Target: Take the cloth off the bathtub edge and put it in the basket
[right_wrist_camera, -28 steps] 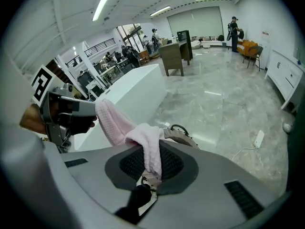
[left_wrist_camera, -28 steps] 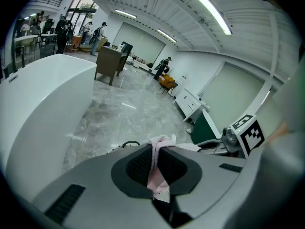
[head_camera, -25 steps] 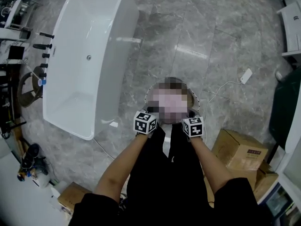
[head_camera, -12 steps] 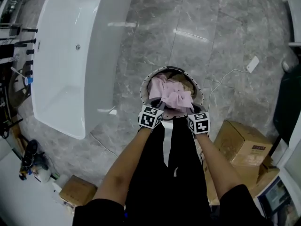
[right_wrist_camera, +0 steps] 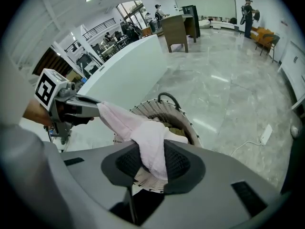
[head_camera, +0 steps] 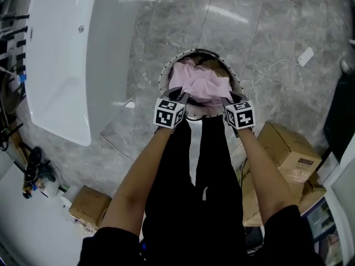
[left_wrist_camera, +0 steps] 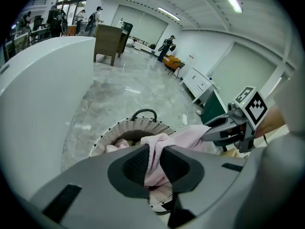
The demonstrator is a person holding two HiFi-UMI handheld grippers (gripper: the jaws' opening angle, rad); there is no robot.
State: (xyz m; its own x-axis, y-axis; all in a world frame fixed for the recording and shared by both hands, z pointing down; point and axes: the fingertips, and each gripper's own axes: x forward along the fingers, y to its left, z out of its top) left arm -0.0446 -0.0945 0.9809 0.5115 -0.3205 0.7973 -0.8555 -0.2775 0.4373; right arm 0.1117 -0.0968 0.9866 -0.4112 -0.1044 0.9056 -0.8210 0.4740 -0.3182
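The pink cloth [head_camera: 199, 85] hangs stretched between my two grippers, right over the mouth of the round wicker basket [head_camera: 164, 71], and its middle sags into the basket. My left gripper [head_camera: 180, 97] pinches the cloth's left end [left_wrist_camera: 155, 149] and my right gripper [head_camera: 226, 100] pinches its right end [right_wrist_camera: 150, 147]. Both pairs of jaws have just been opening a little, and the cloth is still caught between the pads. The white bathtub [head_camera: 61, 54] stands to the left of the basket, with nothing on its edge.
Cardboard boxes stand at the right [head_camera: 288, 151] and lower left [head_camera: 89, 206]. A white power strip [head_camera: 305, 55] with its cable lies on the marble floor behind the basket. Black taps [head_camera: 16, 32] line the tub's far side. The basket has a dark handle [left_wrist_camera: 143, 112].
Both grippers have come down together with the cloth, from above the basket to its rim. The cloth now droops into the basket's opening.
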